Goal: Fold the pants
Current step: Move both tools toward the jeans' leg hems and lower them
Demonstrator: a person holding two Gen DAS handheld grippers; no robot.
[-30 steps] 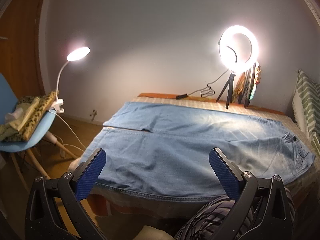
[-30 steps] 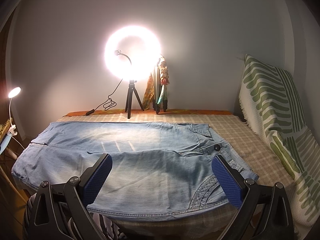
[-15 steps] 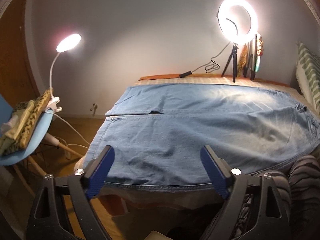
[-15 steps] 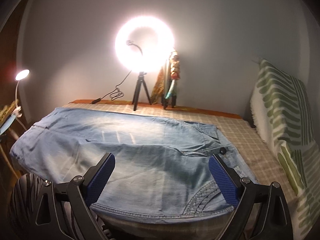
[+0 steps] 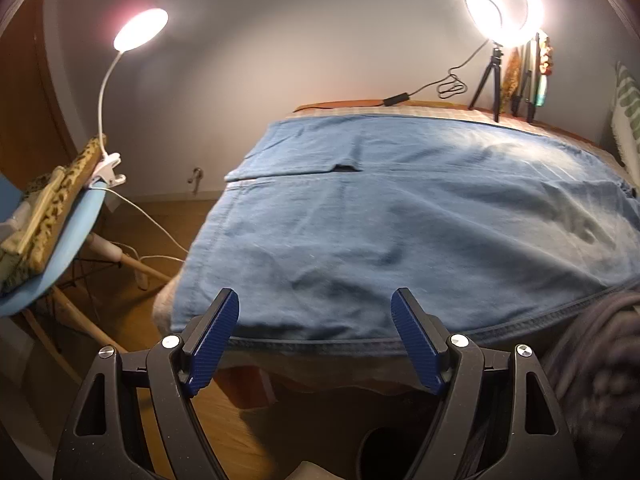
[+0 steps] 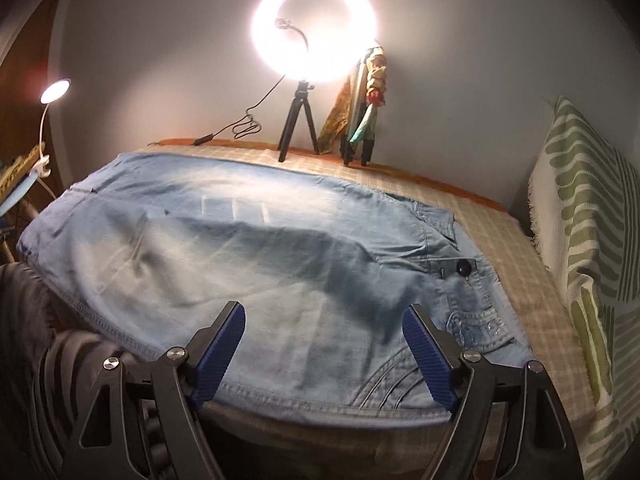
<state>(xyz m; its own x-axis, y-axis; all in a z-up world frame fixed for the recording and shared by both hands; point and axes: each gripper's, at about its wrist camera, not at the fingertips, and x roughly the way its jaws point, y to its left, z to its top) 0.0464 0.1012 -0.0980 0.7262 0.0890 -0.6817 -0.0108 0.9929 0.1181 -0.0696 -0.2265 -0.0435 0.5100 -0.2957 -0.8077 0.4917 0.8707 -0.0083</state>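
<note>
Two hand-held grippers hover at the near edge of the bed (image 6: 516,236), where the pants (image 5: 400,208) lie spread flat: the left hand-held gripper (image 5: 316,312) near the leg end, the right hand-held gripper (image 6: 324,324) near the waist, both with jaws apart and empty. Folding looks unstarted; next, each should probably pinch the near side seam.

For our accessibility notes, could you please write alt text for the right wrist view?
The open right gripper hovers over the near edge of blue jeans spread flat on a checked bedcover, waistband and button to the right. Behind, a lit ring light on a tripod stands by the wall; a green-patterned pillow leans at right.
</note>
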